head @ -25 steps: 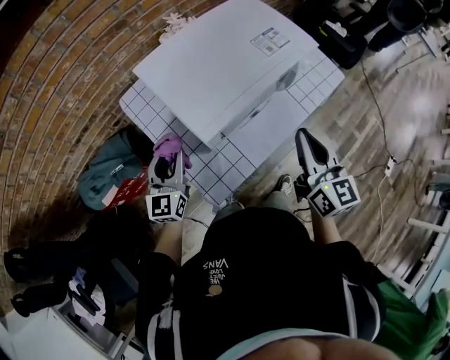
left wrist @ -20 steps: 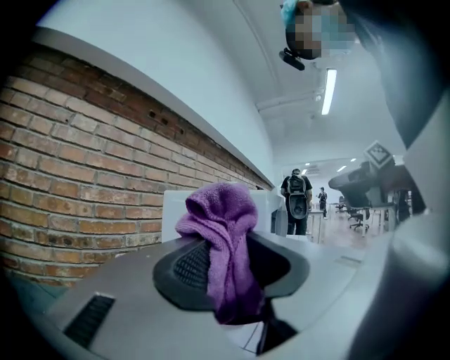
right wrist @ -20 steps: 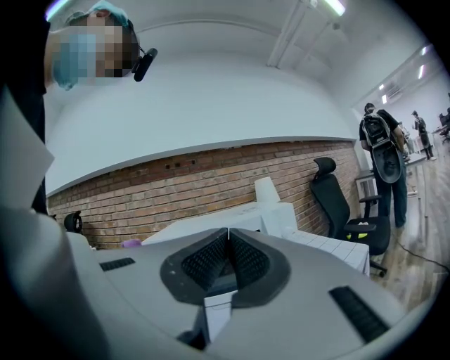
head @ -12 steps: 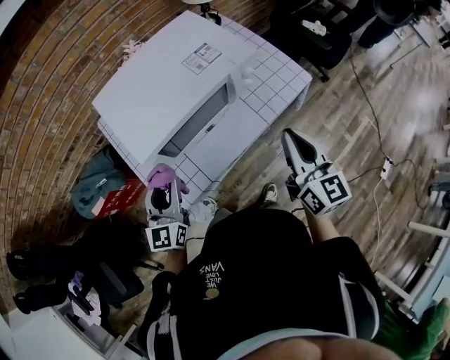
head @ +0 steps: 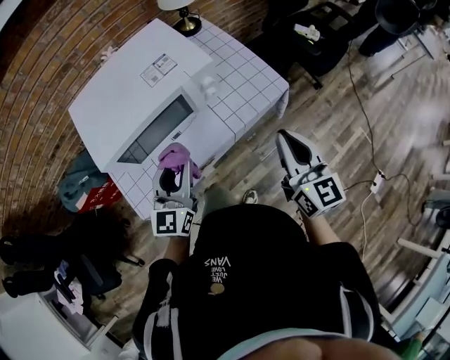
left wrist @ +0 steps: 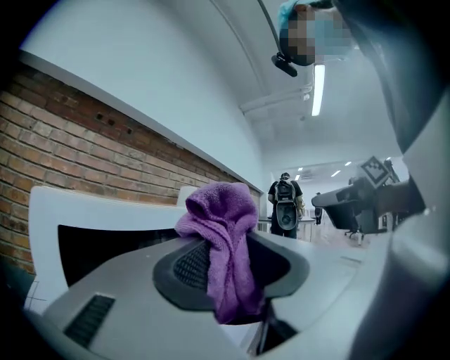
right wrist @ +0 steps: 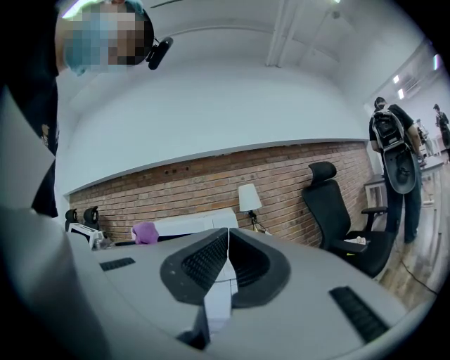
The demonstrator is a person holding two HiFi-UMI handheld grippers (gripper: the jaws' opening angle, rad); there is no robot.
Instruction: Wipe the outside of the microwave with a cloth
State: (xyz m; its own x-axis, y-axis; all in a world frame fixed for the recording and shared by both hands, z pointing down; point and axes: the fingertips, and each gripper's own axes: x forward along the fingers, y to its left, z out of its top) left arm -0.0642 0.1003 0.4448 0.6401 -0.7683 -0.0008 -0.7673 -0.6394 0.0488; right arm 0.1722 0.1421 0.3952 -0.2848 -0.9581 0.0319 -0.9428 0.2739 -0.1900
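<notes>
- Left gripper (head: 171, 174): fingers clenched on the purple cloth (head: 176, 155), which bunches up out of the tips.
- Microwave (head: 119, 98) sits toward the left end of the tiled tabletop (head: 246, 81), long axis along the near edge, dark door window facing that edge.
- Cloth is near the door front and seems short of touching. The microwave lies ahead and left of these fingers.
- Right gripper (head: 290, 146): fingers pressed together, empty, beyond the near edge. The left one is nearer.

- microwave (head: 126, 98) sits on the table (head: 246, 77), upper left of frame
- lamp (head: 184, 21) at the top edge, on the table's far corner
- left gripper (head: 171, 176) with cloth (head: 176, 156) in its jaws, just below the microwave
- right gripper (head: 288, 140) right of centre, off the table
</notes>
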